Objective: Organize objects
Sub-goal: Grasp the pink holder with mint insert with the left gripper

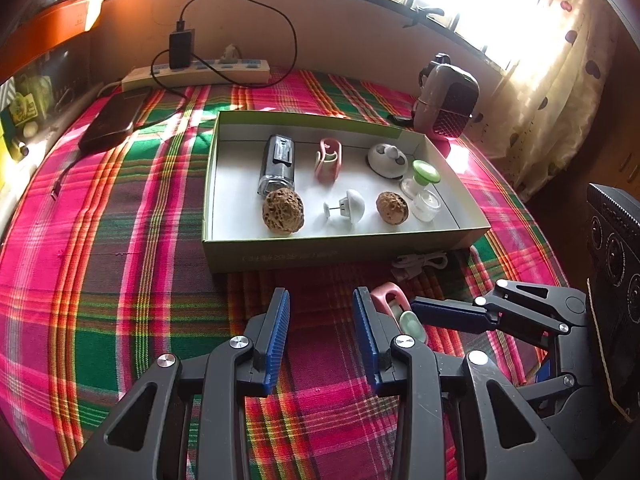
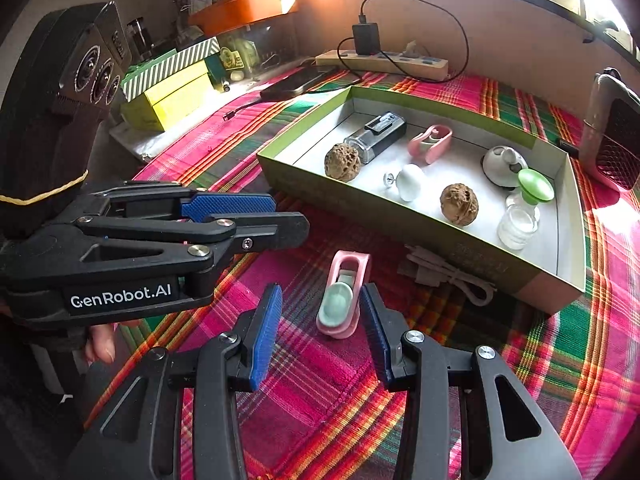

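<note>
The pink clip point(image 2: 345, 294) lies on the plaid cloth point(image 2: 312, 380) outside the box point(image 2: 440, 236), dead ahead of the right tool point(image 2: 318, 334) and partly between its spread, empty fingers. Its long axis runs with those fingers, so they'd likely close across its narrow sides. The left tool point(image 1: 321, 334), also spread and empty, sits just left of it, farther off

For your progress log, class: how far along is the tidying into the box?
Done: two walnuts, jar and other small items sit in the box. In hand: nothing yet; the open right gripper brackets the pink clip on the cloth. Left: clip and white cable.
</note>
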A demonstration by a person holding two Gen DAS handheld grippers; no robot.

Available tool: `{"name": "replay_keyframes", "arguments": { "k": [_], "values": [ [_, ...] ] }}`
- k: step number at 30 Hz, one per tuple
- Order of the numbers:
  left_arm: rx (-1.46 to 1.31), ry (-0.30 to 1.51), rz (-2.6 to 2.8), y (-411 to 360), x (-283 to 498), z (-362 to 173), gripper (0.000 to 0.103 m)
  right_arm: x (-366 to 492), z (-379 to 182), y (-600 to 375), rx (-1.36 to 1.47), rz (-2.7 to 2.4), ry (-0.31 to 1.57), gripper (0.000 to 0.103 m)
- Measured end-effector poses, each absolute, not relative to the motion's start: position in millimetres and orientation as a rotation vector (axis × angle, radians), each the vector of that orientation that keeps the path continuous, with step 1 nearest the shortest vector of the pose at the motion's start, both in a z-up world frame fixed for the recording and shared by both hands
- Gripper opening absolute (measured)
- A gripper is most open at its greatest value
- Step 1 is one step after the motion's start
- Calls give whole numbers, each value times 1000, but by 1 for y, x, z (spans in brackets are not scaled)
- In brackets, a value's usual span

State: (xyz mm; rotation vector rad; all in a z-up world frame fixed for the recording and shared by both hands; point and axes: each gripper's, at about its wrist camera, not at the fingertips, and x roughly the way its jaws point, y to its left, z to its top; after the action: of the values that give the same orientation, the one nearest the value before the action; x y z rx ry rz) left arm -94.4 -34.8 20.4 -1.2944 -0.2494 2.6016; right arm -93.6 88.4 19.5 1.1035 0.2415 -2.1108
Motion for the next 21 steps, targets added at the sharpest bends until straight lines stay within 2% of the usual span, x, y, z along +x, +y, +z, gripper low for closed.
{"name": "replay_keyframes", "arguments": {
  "k": [9, 12, 16, 21],
  "values": [
    [-1284, -250, 2548, -15, -92, 21, 31, -106, 27, 139, 1130, -2268, 180, 42],
    [-1292, -223, 2533, -6, -91, 21, 34, -114, 25, 147, 1150, -2317, 187, 42],
    [-1264, -79, 2600, 7, -86, 24, 36, -120, 23, 151, 1159, -2321, 158, 42],
    [-1285, -54, 2515, 20, -83, 19, 36, -125, 16, 148, 1183, -2333, 193, 42]
  ]
}}
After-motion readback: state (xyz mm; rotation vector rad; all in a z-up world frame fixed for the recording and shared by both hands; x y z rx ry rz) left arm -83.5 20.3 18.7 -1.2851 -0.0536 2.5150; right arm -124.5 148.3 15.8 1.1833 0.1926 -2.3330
